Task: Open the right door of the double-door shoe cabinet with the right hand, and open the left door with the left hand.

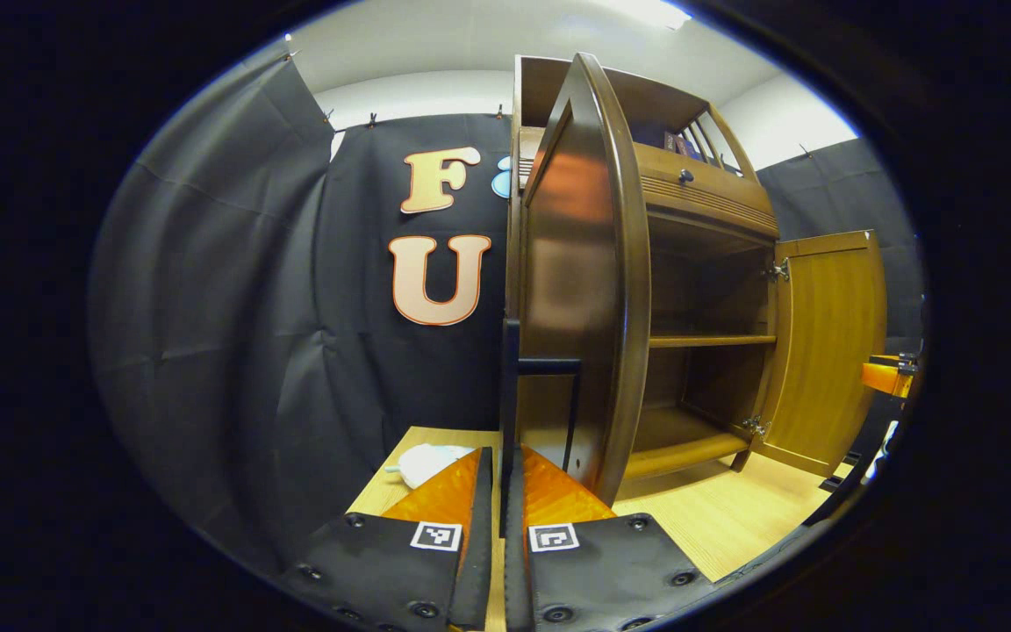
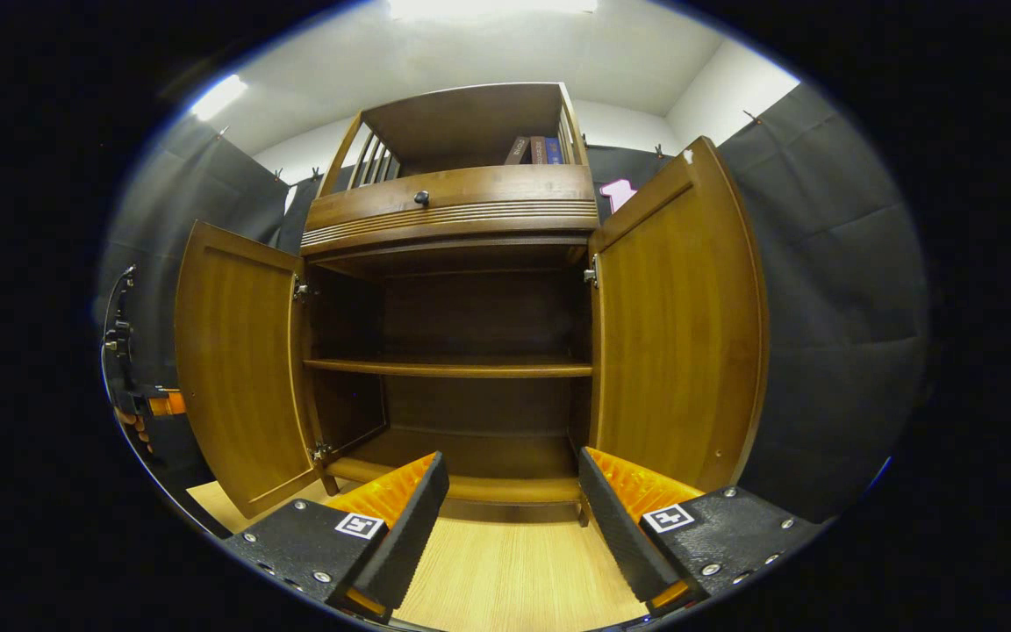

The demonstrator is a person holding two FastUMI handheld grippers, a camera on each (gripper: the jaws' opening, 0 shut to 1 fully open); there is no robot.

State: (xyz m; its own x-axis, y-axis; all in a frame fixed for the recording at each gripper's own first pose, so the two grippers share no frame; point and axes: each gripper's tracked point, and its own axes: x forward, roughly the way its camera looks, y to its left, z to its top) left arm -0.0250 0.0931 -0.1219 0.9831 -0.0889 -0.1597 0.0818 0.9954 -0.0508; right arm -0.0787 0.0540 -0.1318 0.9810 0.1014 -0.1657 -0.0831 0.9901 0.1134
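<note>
Left door (image 1: pixel 589 290) is seen swung out, its upright black handle (image 1: pixel 511 412) pinched dead ahead by left claw (image 1: pixel 499 491); right claw (image 2: pixel 510 500) is spread, empty, facing right door (image 2: pixel 677 325).

Left hand-held gripper (image 1: pixel 498 491) at 6 o'clock, orange fingers nearly together, clamped on thin black handle (image 1: pixel 510 386) of left door (image 1: pixel 580 290). Left door swung open, edge-on at centre, glossy dark face reflecting light. Shoe cabinet (image 1: pixel 707 263) interior exposed toward 3 o'clock: dark cavity, one middle shelf (image 1: pixel 712 340), bottom board. Right door (image 1: pixel 826 342) open at 3 o'clock, pale inner face showing, two hinges. White crumpled object (image 1: pixel 426 461) on worktop (image 1: pixel 734 518) at 7 o'clock.
</note>
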